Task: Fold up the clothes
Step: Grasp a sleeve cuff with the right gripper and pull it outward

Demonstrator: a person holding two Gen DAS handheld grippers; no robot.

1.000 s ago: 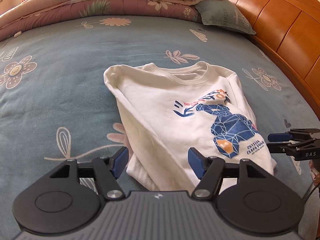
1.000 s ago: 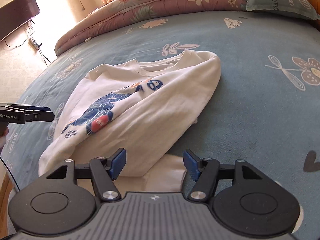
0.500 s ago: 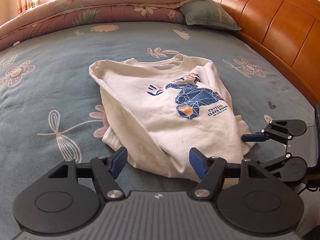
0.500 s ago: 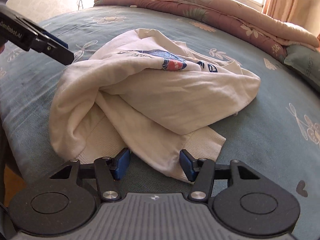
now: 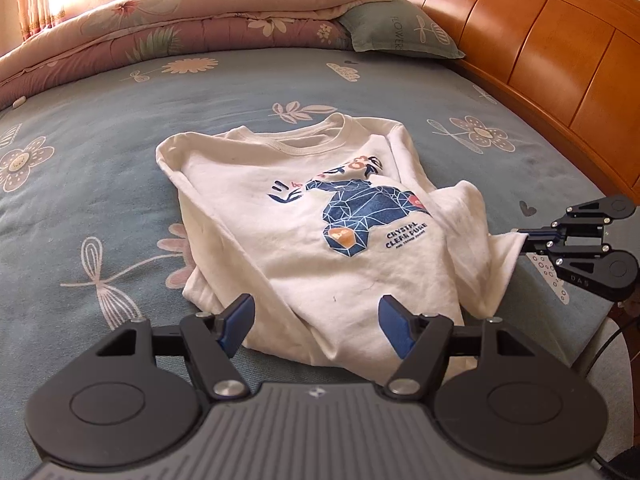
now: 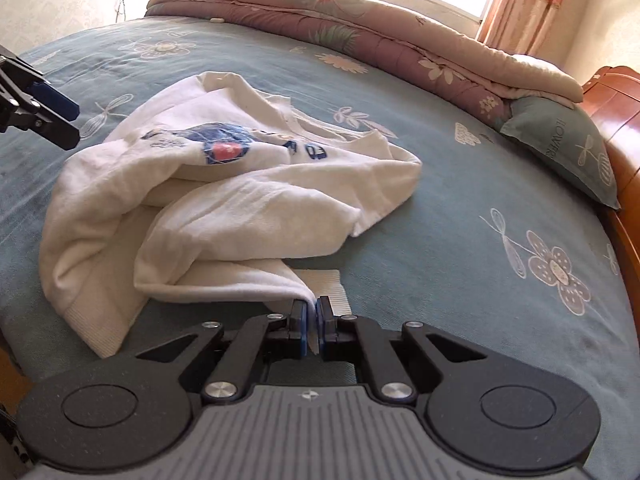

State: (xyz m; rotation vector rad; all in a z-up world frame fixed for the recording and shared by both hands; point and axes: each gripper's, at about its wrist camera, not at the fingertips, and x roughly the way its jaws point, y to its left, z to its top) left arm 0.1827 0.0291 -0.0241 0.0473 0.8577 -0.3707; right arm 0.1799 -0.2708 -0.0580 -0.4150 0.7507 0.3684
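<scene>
White sweatshirt (image 5: 320,232) lying print-side up on the blue flowered bed (image 5: 100,184), near its front edge, with both sleeves already turned in over the body; the folding is judged to be partway through, at the step of taking up the lower hem. My right hand-held gripper (image 6: 313,322) has closed on a bunched fold of the garment's lower right corner, the white cloth pinched between its blue pads with the ribbed cuff (image 6: 328,284) showing just behind them; in the left wrist view this same gripper sits at 3 o'clock of the garment, tips in the cloth. My left hand-held gripper (image 5: 316,322) stands with its jaws wide apart and holding nothing, poised over the hem at 6 o'clock of the printed figure (image 5: 360,216). The next move, as I judge it, calls for the left gripper to drop and pinch the lower left corner, so that both corners can be carried together toward the collar (image 5: 304,140) at 12 o'clock. No container is in view; a folded quilt (image 5: 192,24) and a pillow (image 5: 400,28) lie at the far side of the bed, beside the wooden headboard (image 5: 540,60).
</scene>
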